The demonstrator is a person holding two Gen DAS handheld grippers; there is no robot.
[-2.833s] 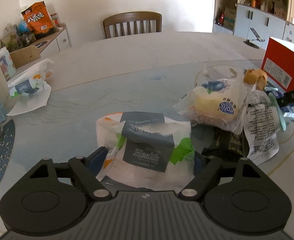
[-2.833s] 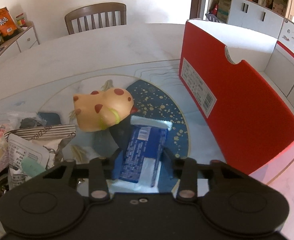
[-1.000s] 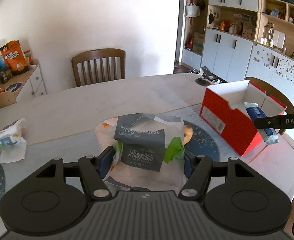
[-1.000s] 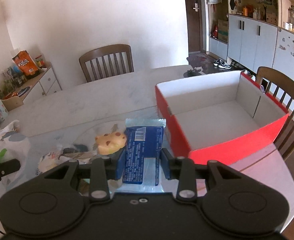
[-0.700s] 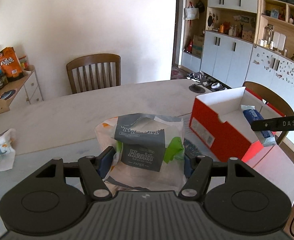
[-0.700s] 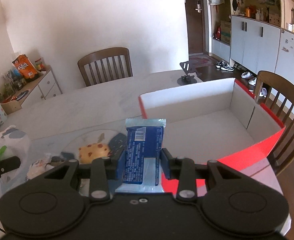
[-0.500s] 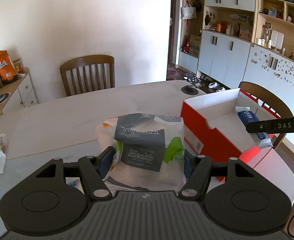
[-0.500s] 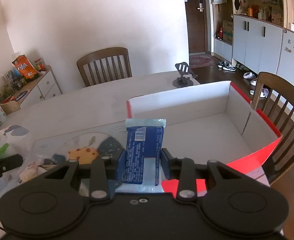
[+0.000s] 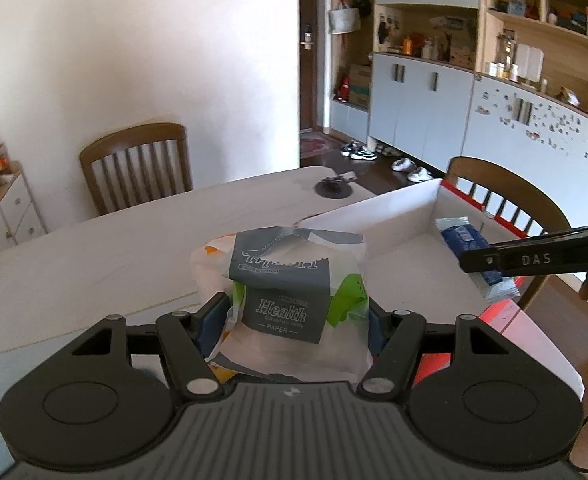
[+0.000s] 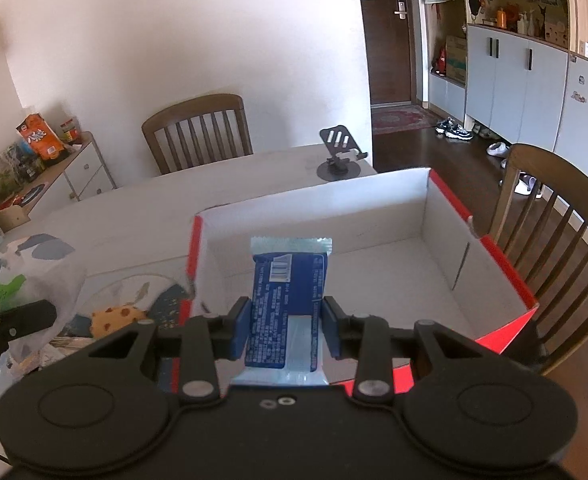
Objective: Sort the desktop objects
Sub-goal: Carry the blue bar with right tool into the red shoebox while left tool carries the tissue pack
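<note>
Gripping blue packet (image 10: 287,300), right claw (image 10: 285,330) seemingly over box (image 10: 494,272)

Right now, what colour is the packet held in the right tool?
Blue with pale, silvery sealed ends: the packet shows best in the right wrist view.

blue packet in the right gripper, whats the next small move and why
Probably lower it a little and open the jaws. The right gripper is clamped on the blue packet, which hangs over the open red box, and the box floor below it looks bare. The left gripper, holding the tissue pack, is off to the side, so it shouldn't get in the way.
</note>
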